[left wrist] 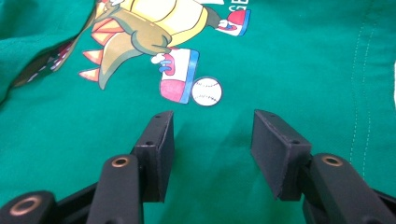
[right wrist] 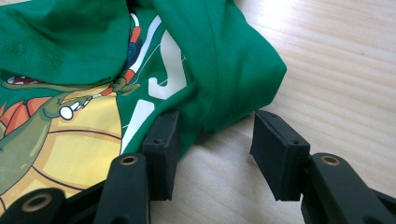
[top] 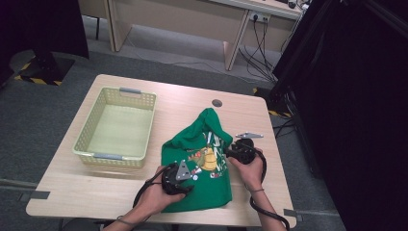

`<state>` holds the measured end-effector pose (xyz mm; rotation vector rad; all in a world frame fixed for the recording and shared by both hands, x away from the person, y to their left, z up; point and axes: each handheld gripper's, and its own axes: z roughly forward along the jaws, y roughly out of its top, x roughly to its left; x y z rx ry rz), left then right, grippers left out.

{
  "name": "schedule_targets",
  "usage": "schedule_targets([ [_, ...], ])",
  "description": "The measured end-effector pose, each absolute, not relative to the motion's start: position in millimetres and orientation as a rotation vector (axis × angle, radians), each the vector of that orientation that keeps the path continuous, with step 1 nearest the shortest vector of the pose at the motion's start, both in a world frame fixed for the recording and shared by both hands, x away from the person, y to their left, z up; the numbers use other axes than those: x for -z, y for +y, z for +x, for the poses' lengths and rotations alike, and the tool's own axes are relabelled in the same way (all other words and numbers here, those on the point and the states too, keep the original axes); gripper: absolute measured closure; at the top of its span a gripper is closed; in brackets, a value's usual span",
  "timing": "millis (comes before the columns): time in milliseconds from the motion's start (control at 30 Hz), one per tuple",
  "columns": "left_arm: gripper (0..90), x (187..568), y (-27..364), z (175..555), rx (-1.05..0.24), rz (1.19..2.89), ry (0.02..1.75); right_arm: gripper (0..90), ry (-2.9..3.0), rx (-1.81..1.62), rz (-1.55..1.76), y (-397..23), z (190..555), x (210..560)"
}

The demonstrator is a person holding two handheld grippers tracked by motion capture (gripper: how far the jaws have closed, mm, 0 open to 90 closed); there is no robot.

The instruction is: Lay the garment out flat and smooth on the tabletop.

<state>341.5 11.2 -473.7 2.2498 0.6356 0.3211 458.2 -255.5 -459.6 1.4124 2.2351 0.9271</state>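
the green shirt point(top: 197, 159), soft and limp on the table point(top: 72, 192) beside the basket point(top: 115, 159): your left gripper point(left wrist: 212, 140) and right gripper point(right wrist: 215, 140) gape empty, so pinch its folded edge.

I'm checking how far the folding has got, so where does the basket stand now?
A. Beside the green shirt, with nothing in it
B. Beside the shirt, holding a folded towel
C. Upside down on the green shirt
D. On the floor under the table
A: in the high view the basket sits upright on the table, apart from the green shirt, and its inside is bare.
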Motion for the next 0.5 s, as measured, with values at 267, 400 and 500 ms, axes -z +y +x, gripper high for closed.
schedule_targets([
  [267,48.7,475,12,341,-0.327,2.240,0.624,71.2,2.231,-0.943,1.388,-251,464,461],
  [400,48.9,475,12,341,-0.328,2.238,0.620,79.6,2.221,-0.955,1.400,-250,467,462],
  [500,48.9,475,13,340,-0.329,2.233,0.620,83.1,2.219,-0.959,1.416,-249,469,462],
])
